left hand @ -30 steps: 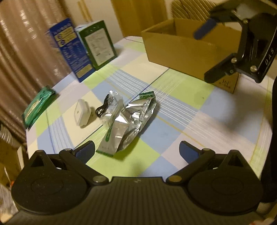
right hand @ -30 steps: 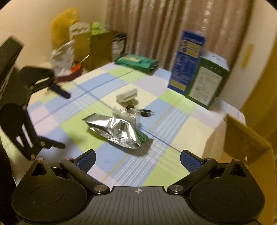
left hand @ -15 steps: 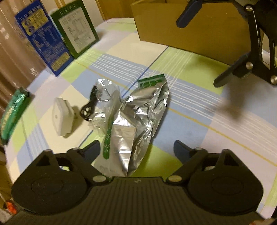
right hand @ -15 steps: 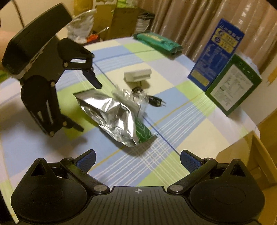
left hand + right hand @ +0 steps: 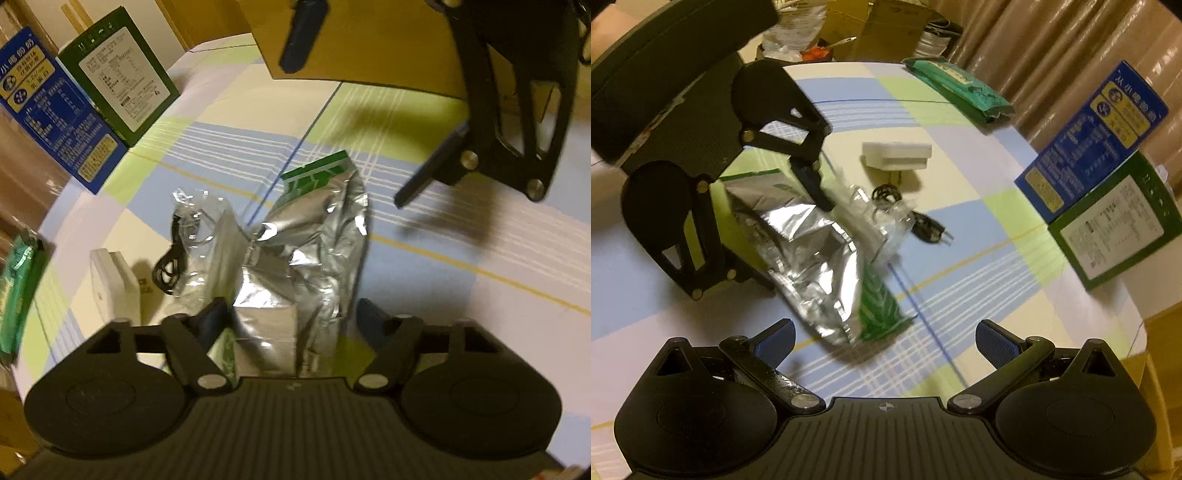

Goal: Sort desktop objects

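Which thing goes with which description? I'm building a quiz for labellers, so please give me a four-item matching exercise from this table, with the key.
Things:
1. foil bag
2. white adapter
3. blue carton
4. black cable

Descriptions:
A. standing upright beside the green carton
B. partly inside a clear plastic bag
C. lying crumpled between the left gripper's closing jaws
D. lying on a cream square of the tablecloth

Pairs: 1-C, 2-D, 3-A, 4-B
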`<control>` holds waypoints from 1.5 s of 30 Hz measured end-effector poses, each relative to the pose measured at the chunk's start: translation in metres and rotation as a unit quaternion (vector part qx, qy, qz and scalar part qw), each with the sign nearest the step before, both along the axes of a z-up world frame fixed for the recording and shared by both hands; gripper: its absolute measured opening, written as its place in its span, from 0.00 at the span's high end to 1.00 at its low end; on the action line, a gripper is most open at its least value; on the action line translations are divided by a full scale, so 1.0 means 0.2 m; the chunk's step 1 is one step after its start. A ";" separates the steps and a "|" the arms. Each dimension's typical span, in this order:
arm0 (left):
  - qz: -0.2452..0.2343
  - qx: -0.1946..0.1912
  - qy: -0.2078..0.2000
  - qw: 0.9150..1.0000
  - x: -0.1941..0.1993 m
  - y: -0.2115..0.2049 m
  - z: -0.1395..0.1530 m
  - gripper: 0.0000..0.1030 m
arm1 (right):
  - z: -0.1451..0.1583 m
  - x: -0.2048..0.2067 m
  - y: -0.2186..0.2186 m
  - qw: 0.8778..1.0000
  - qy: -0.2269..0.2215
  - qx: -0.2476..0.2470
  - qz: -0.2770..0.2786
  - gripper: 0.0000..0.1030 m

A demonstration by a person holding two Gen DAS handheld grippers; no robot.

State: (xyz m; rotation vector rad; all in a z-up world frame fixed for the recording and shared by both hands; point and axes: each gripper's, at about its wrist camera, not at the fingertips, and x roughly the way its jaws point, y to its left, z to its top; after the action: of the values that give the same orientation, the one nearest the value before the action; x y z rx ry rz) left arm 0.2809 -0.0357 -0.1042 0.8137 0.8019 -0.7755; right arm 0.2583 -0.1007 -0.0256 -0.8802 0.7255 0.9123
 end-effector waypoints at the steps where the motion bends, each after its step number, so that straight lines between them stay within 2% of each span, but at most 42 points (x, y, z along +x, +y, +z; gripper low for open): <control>1: -0.001 0.001 -0.003 1.000 0.00 0.01 0.01 0.45 | 0.00 0.02 0.01 1.000 0.001 0.003 0.000 0.02; 5: -0.011 -0.001 0.007 1.000 -0.03 0.06 0.05 0.54 | 0.01 0.06 0.05 1.000 0.001 0.004 0.008 0.02; 8: -0.027 0.010 0.012 1.000 -0.09 0.12 0.07 0.55 | 0.03 0.08 0.10 1.000 0.006 0.009 0.015 0.02; 15: -0.037 0.026 0.021 0.999 -0.25 0.32 0.07 0.55 | 0.01 0.15 0.26 0.997 0.072 0.040 -0.001 0.02; 18: -0.041 0.028 0.022 0.999 -0.26 0.39 0.06 0.52 | -0.01 0.18 0.35 0.996 0.081 0.029 0.012 0.02; 20: -0.043 0.027 0.020 0.999 -0.26 0.41 0.04 0.46 | -0.03 0.19 0.40 0.997 0.072 0.009 0.030 0.02; 25: -0.043 0.005 0.016 0.999 -0.26 0.41 0.03 0.38 | -0.09 0.28 0.48 0.996 0.076 -0.027 0.042 0.04; 30: -0.042 -0.017 0.015 0.999 -0.23 0.38 0.01 0.35 | -0.18 0.34 0.50 0.993 0.097 -0.047 0.043 0.28; 32: -0.041 -0.022 0.019 0.999 -0.22 0.37 0.01 0.35 | -0.20 0.34 0.50 0.994 0.097 -0.044 0.039 0.47; 34: -0.037 -0.023 0.024 0.999 -0.22 0.36 0.01 0.35 | -0.20 0.34 0.50 0.994 0.097 -0.037 0.028 0.54; 39: -0.017 -0.027 0.031 0.999 -0.22 0.36 0.02 0.36 | -0.18 0.29 0.45 0.994 0.108 -0.027 -0.002 0.63; 42: 0.002 -0.024 0.038 0.999 -0.22 0.35 0.03 0.37 | -0.16 0.25 0.39 0.991 0.129 -0.023 -0.037 0.64; 45: 0.021 -0.021 0.044 0.999 -0.23 0.33 0.05 0.44 | -0.13 0.19 0.28 0.984 0.150 -0.012 -0.091 0.65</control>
State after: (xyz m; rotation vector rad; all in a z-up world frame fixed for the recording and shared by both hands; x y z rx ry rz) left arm 0.2352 0.0309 -0.0947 0.7269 0.8760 -0.7916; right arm 0.2970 -0.0439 -0.0520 -0.6903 1.0612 0.8822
